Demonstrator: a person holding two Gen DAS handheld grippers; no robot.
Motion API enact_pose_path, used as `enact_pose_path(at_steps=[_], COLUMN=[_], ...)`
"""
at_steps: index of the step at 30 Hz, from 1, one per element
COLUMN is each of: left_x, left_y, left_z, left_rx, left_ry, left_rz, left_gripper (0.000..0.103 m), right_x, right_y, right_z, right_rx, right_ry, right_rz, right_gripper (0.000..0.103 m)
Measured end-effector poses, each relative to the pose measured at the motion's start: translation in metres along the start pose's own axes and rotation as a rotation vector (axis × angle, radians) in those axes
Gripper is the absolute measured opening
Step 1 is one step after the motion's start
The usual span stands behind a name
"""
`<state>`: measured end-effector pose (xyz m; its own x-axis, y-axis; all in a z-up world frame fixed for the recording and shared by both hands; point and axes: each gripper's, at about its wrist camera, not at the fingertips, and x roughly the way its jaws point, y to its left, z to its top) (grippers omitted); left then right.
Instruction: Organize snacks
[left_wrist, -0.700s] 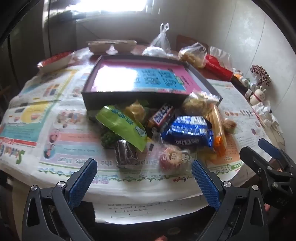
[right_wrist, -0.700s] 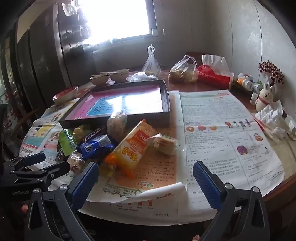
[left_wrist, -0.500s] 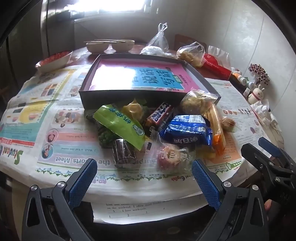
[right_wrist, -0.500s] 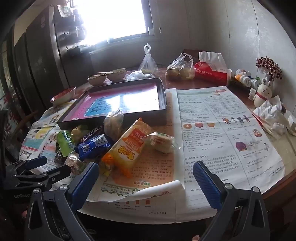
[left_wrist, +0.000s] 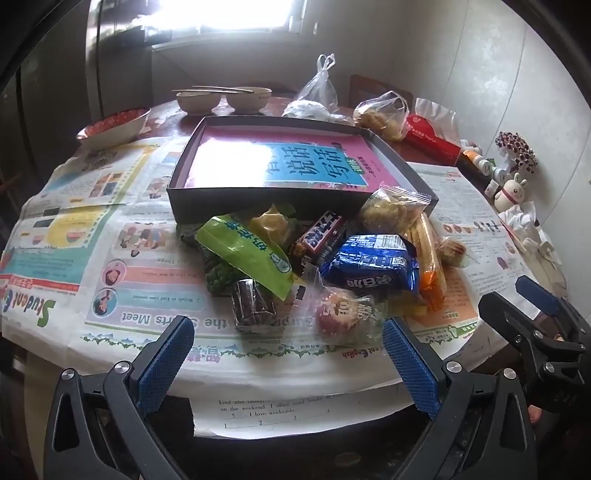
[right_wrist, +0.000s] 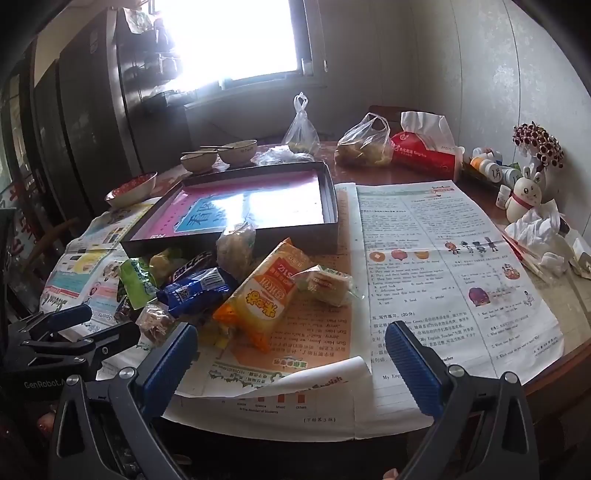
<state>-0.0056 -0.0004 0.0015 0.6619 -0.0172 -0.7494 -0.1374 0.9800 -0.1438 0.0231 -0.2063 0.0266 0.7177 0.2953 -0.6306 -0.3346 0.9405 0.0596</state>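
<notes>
Two grippers hang just off the near edge of the table, both with jaws spread wide and nothing between them: the left gripper (left_wrist: 288, 354) faces the heap of snacks (left_wrist: 325, 266) and the right gripper (right_wrist: 291, 350) sits beside it, toward the bare newspaper (right_wrist: 461, 273). The snacks lie piled on the paper just in front of a shallow dark box (left_wrist: 258, 201); a green pouch (left_wrist: 247, 254), a blue packet (left_wrist: 373, 264) and a long orange-yellow pack (right_wrist: 266, 295) lie on the heap. One clear-wrapped cake (right_wrist: 328, 282) rests just beside the orange-yellow pack, on the side away from the heap. Nothing from the pile lies inside the box.
</notes>
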Motion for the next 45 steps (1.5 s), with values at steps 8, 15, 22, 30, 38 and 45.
enact_pose_path(at_steps=[8,15,22,30,38,45], left_x=[-0.004,-0.006,-0.007,-0.009,-0.013,-0.014], left_y=[0.002,0.001,-0.001,-0.002,-0.002,-0.002], left_z=[-0.002,-0.002,-0.003,-0.005,-0.004,-0.005], left_rx=[-0.001,0.007,0.010,0.008,0.011,0.008], left_ry=[-0.006,-0.010,-0.012,-0.020,-0.031,-0.030], left_rz=[-0.001,0.004,0.005,0.005,0.004,0.003], left_gripper=[0.101,0.101,0.101,0.101,0.101,0.101], right_x=[-0.004,-0.006,-0.006,-0.007,-0.007,-0.008], right_y=[0.003,0.004,0.004,0.005,0.006,0.007], right_z=[0.000,-0.001,0.000,-0.002,-0.003,-0.003], right_rx=[-0.012,-0.016,-0.018,-0.024,-0.028,-0.025], right_ry=[-0.007,-0.009,-0.013,-0.012,-0.012,-0.012], right_rz=[-0.001,0.000,-0.002,-0.002,-0.001,-0.002], right_gripper=[0.102,0.102,0.102,0.102,0.102,0.102])
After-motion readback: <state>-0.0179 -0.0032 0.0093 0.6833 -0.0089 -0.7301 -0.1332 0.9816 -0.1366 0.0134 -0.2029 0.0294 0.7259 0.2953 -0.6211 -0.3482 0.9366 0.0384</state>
